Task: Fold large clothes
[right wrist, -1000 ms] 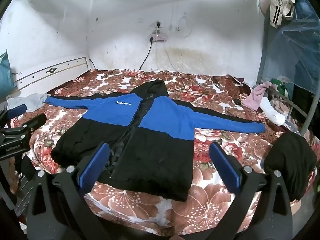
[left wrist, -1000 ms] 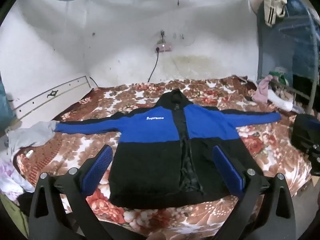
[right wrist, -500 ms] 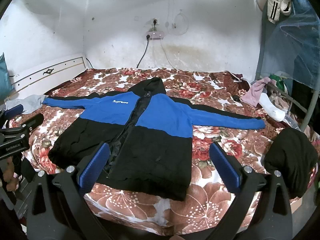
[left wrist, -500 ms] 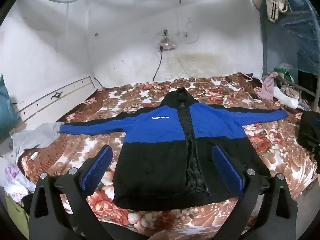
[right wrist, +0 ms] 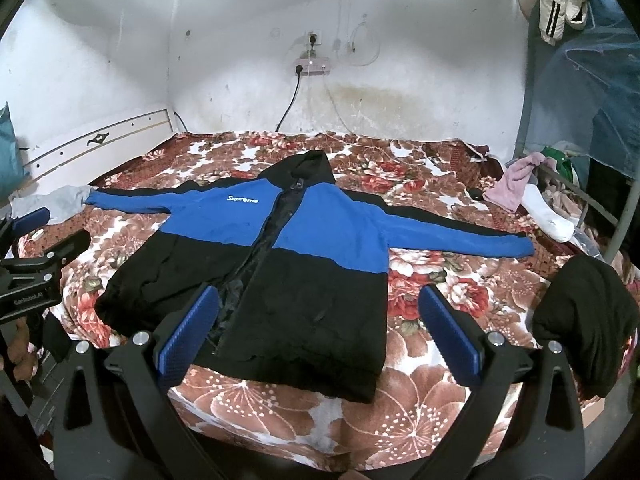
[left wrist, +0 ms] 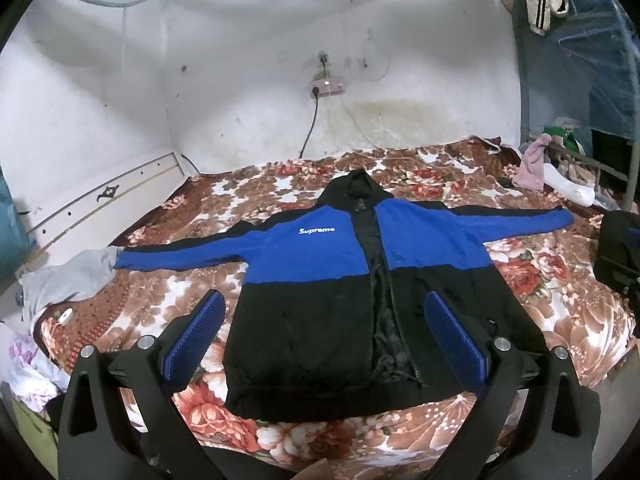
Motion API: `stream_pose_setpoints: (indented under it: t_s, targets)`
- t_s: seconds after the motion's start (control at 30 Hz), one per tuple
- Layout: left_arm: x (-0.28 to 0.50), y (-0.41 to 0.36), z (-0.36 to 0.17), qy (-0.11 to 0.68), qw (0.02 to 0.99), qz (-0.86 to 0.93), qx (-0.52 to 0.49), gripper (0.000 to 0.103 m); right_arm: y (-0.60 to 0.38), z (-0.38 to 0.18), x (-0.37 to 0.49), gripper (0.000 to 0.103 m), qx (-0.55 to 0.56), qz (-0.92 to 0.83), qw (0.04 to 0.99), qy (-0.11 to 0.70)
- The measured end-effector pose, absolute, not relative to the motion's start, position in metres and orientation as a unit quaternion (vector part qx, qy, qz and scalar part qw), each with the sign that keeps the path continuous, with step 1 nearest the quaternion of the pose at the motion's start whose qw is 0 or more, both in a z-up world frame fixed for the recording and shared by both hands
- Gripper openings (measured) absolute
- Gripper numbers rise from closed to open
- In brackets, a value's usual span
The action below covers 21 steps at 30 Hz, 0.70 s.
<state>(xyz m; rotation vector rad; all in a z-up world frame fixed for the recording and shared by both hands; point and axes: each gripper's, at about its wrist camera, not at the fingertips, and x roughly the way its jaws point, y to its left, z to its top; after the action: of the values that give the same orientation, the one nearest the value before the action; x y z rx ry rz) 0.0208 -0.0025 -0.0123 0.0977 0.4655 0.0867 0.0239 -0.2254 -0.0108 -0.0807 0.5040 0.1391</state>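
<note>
A blue and black hooded jacket (left wrist: pixel 320 264) (right wrist: pixel 280 248) lies flat, front up, on the floral bedspread (left wrist: pixel 208 288) (right wrist: pixel 424 384), both sleeves spread out sideways and the zip open. My left gripper (left wrist: pixel 325 320) hangs open above the jacket's hem, nothing between its blue pads. My right gripper (right wrist: pixel 320 314) is open too, above the hem a little to the right of the zip. The left gripper's body (right wrist: pixel 32 276) shows at the left edge of the right wrist view.
A grey garment (left wrist: pixel 68 280) lies by the left sleeve's end. A black garment (right wrist: pixel 584 320) sits on the bed's right corner. Pink and white clothes (right wrist: pixel 528 196) hang on a metal rail at the right. A white headboard (left wrist: pixel 100 204) stands at the left, a wall behind.
Both cameras have tilted up and shifted slightly, so the jacket sits a little lower in each view. The jacket has not moved and both grippers stay open.
</note>
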Motion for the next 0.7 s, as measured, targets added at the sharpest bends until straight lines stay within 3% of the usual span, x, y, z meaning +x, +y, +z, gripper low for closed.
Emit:
stream_pose_setpoints:
  t_s: [0.53,0.7]
  targets:
    - [0.069,0.002,-0.018,0.232,0.97,0.025,0.067,0.098,-0.221,-0.016,0.095,0.098,-0.052,0.06,0.959,0.273]
    - [0.113,0.004,-0.023,0.237,0.969,0.005,0.074,0.098,-0.211,-0.022,0.132,0.098,-0.105,-0.003,0.967,0.232]
